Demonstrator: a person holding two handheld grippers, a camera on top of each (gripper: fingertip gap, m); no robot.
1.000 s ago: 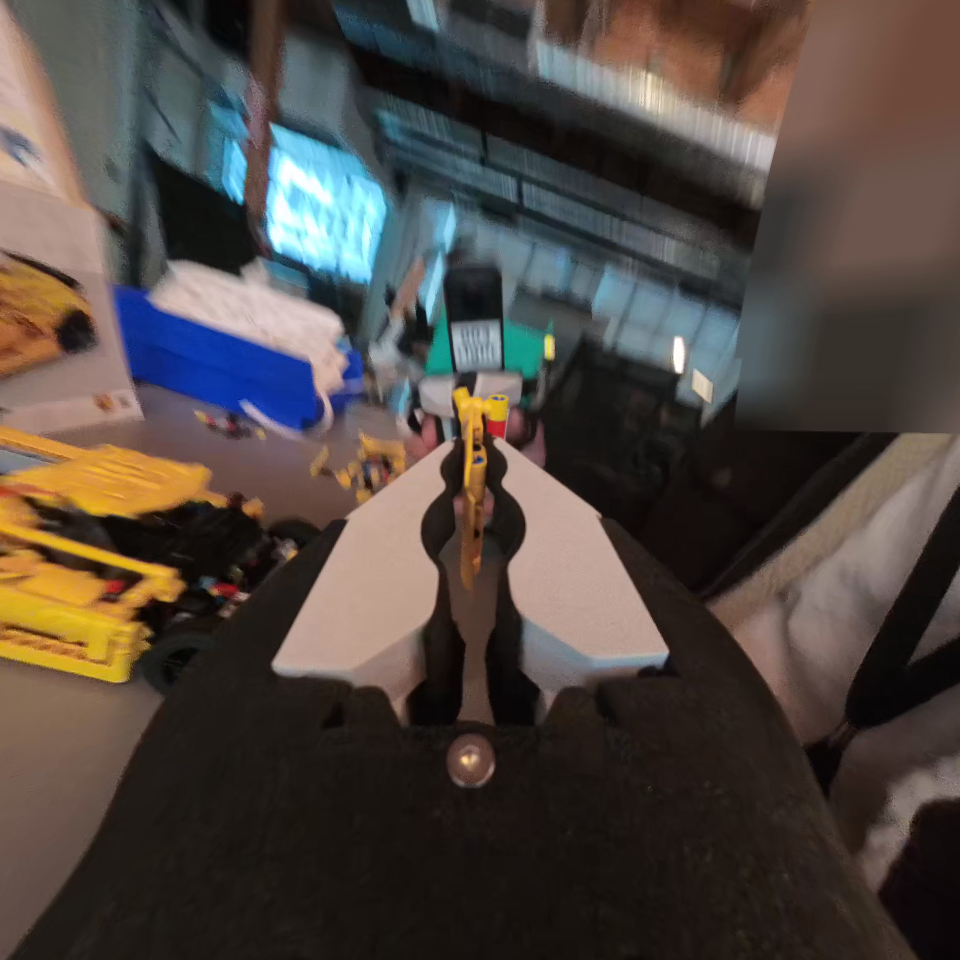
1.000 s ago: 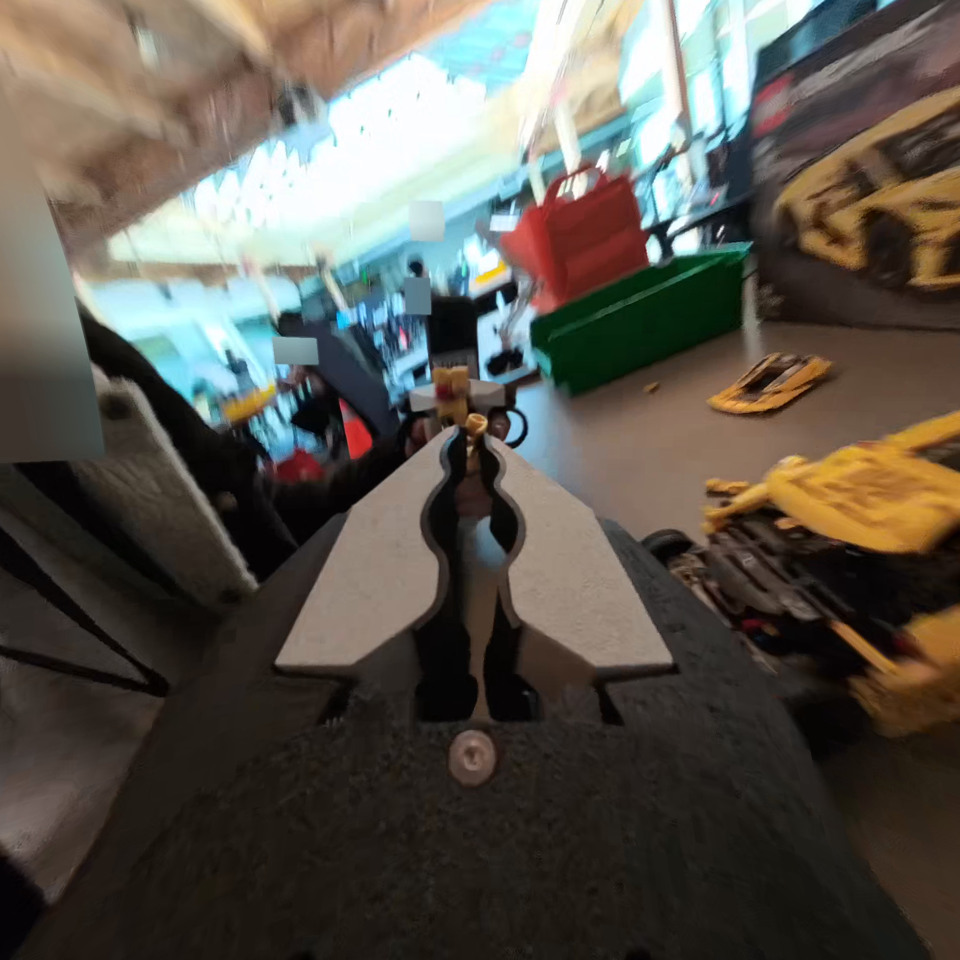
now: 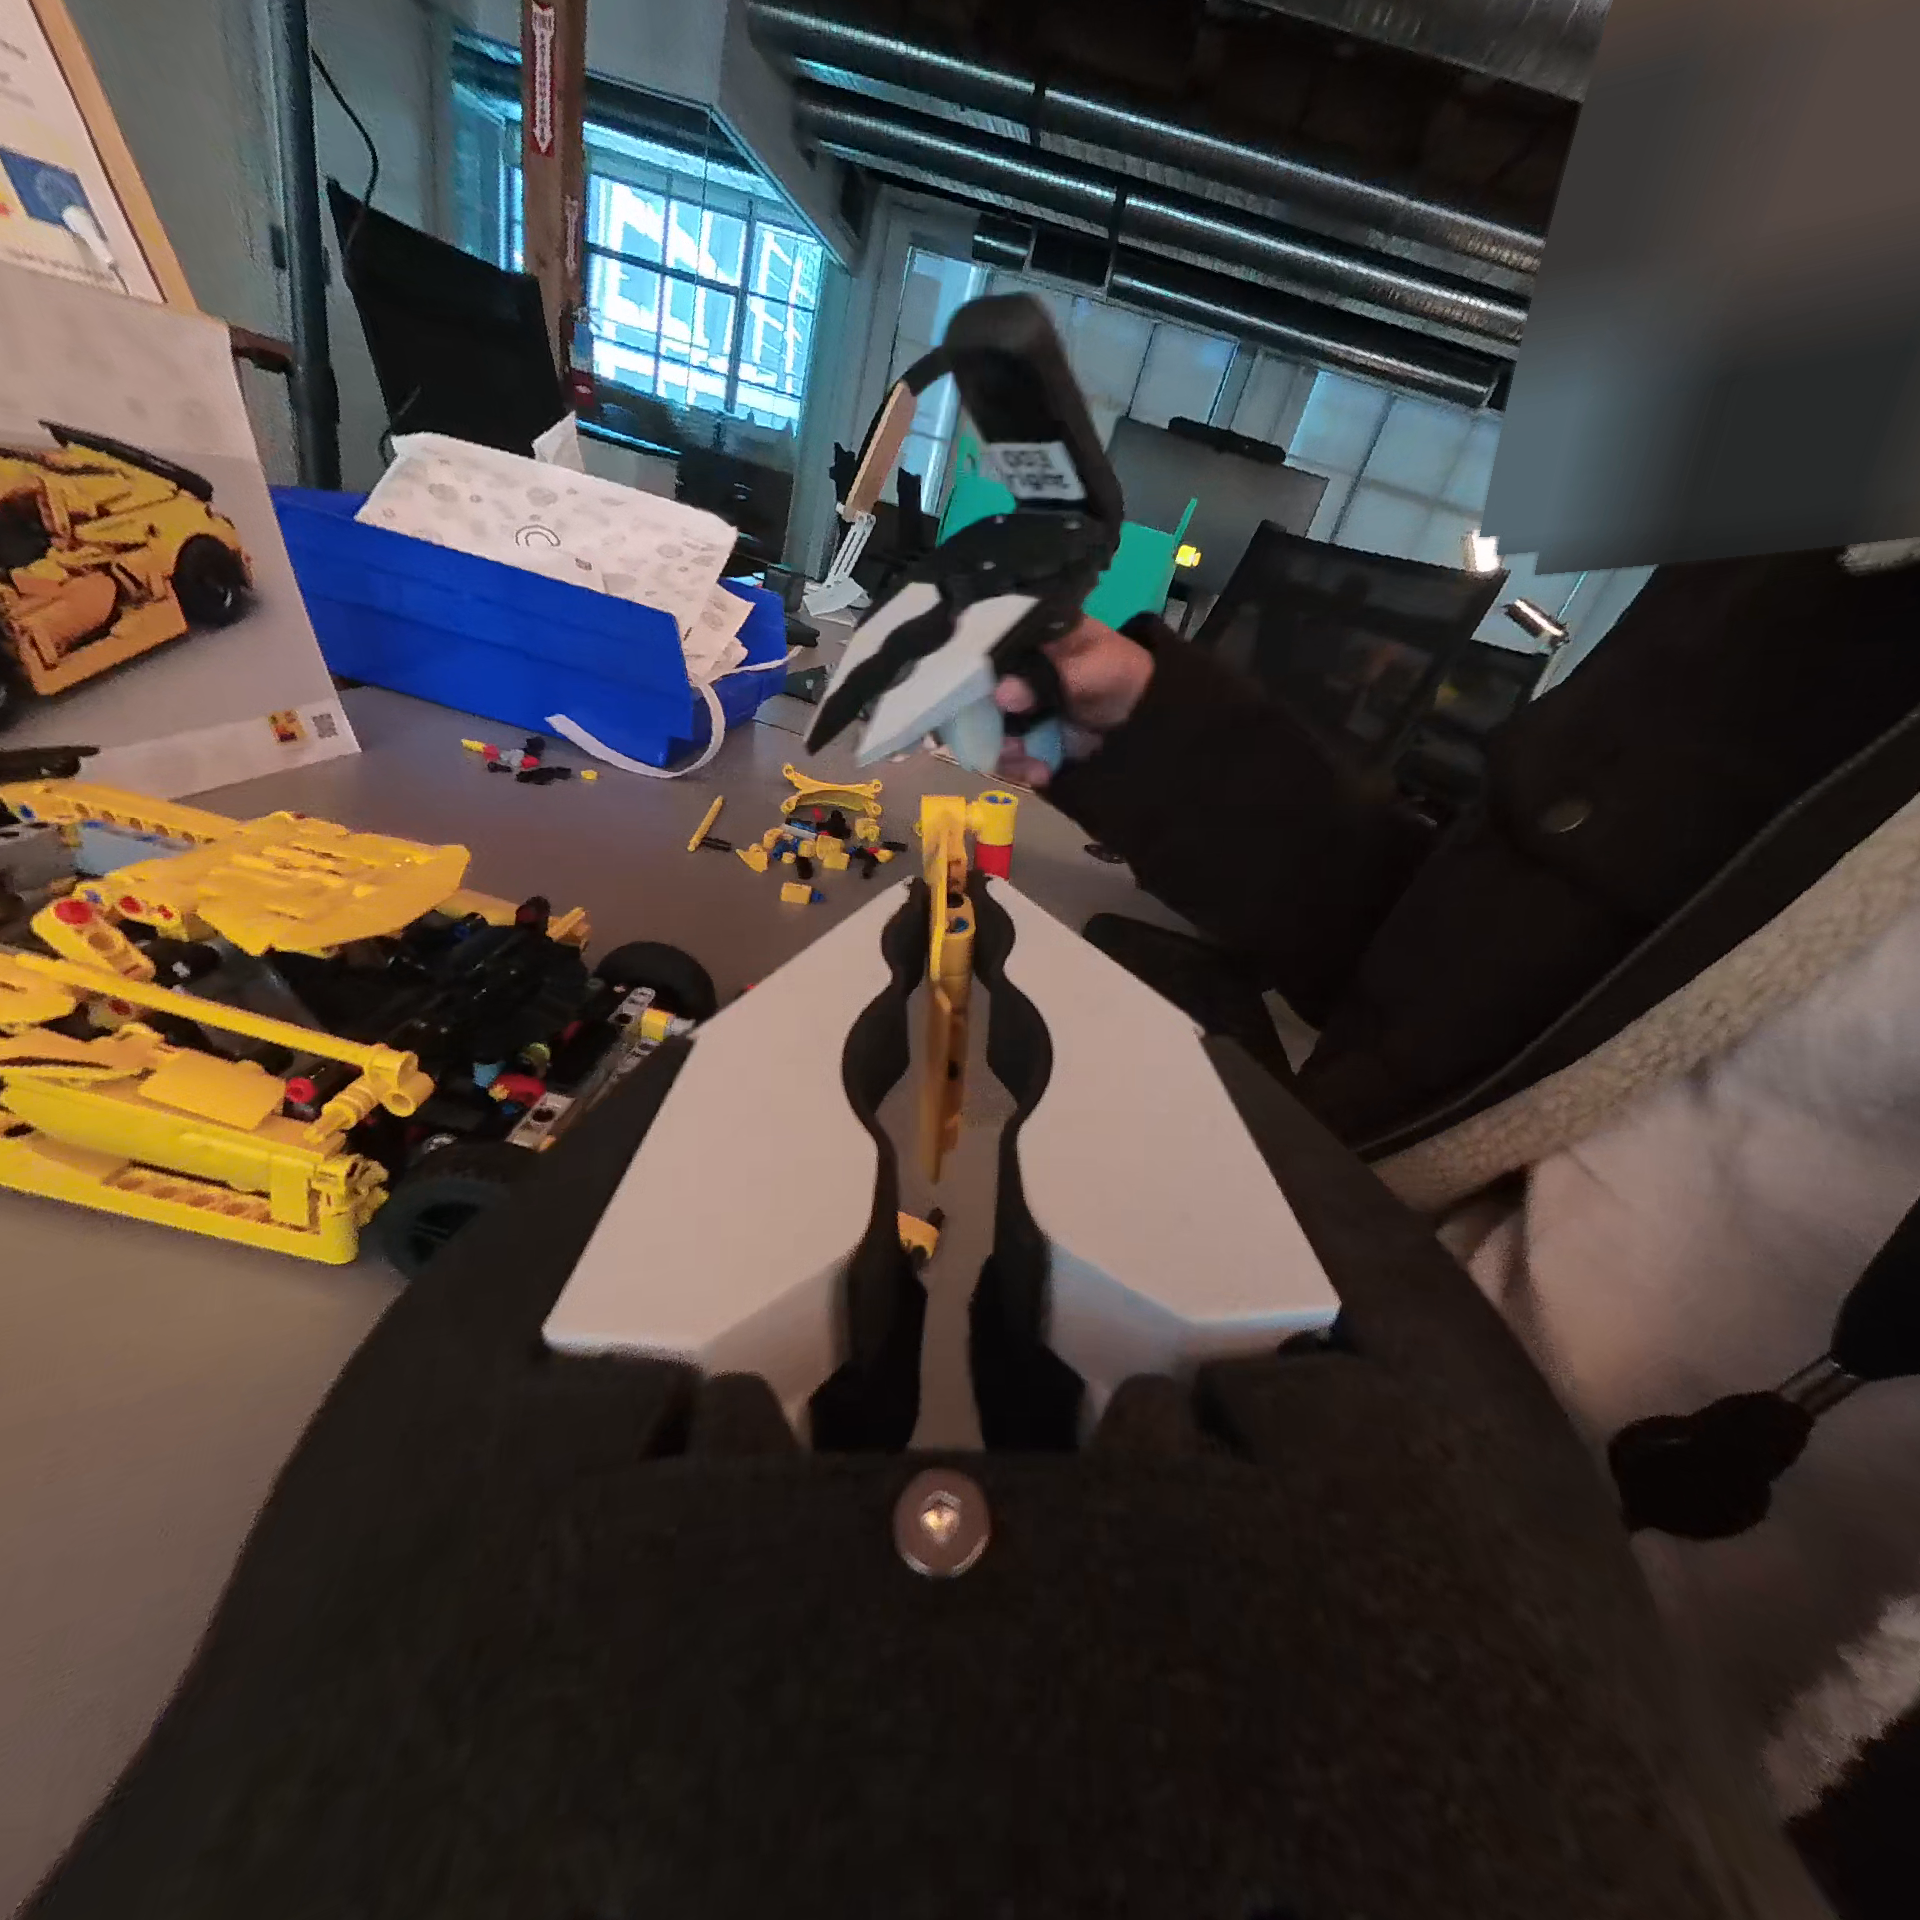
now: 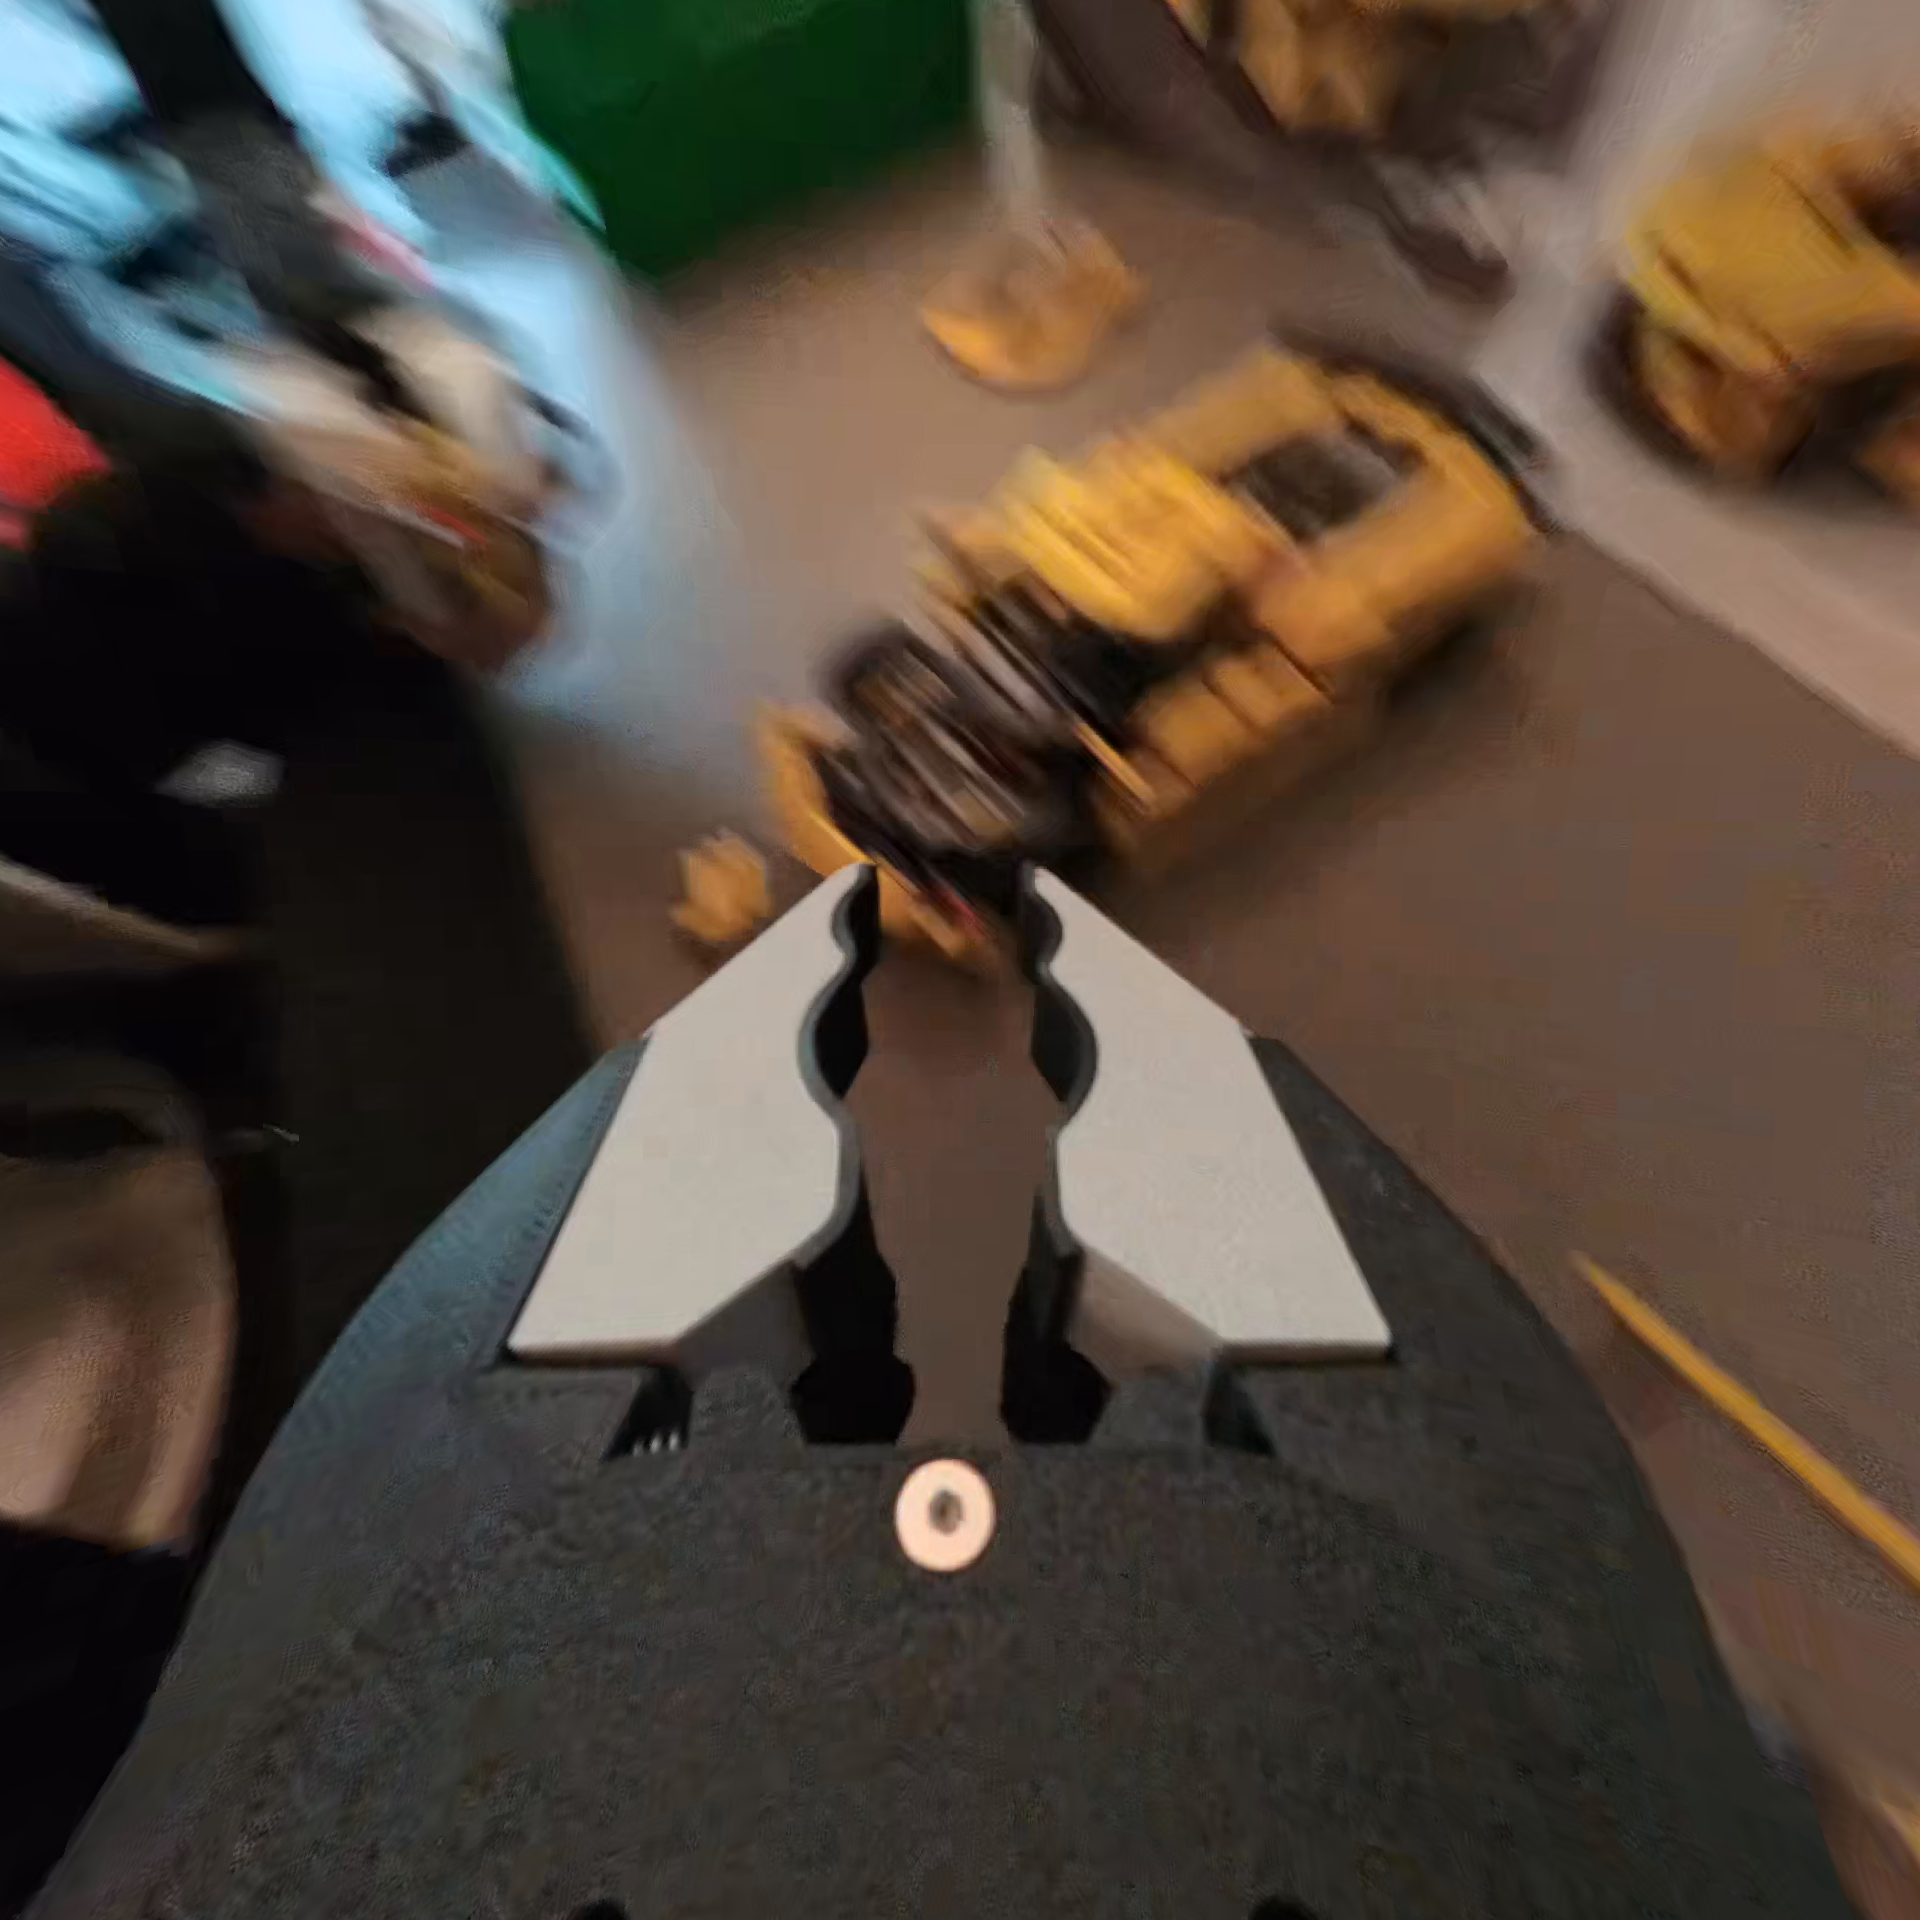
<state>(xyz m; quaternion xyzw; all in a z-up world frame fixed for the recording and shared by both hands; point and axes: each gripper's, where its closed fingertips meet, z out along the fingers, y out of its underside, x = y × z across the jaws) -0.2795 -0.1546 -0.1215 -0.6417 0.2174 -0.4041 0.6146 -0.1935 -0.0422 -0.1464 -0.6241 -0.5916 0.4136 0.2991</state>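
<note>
Grey bench (image 3: pixel 125 1455) runs beneath both tools. Nearest, the left claw (image 3: pixel 948 894) is clenched on a slim yellow brick piece (image 3: pixel 943 1039), upright, red-tipped at its top. Beyond lie loose bricks (image 3: pixel 821 836), then the right claw (image 4: pixel 948 883), released and empty, above the blurred yellow model car (image 4: pixel 1195 623).

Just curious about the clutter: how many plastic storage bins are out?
2. A blue plastic bin stuffed with white paper, upper left of left wrist view; a blurred green plastic bin, top of right wrist view. Others may be hidden.
</note>
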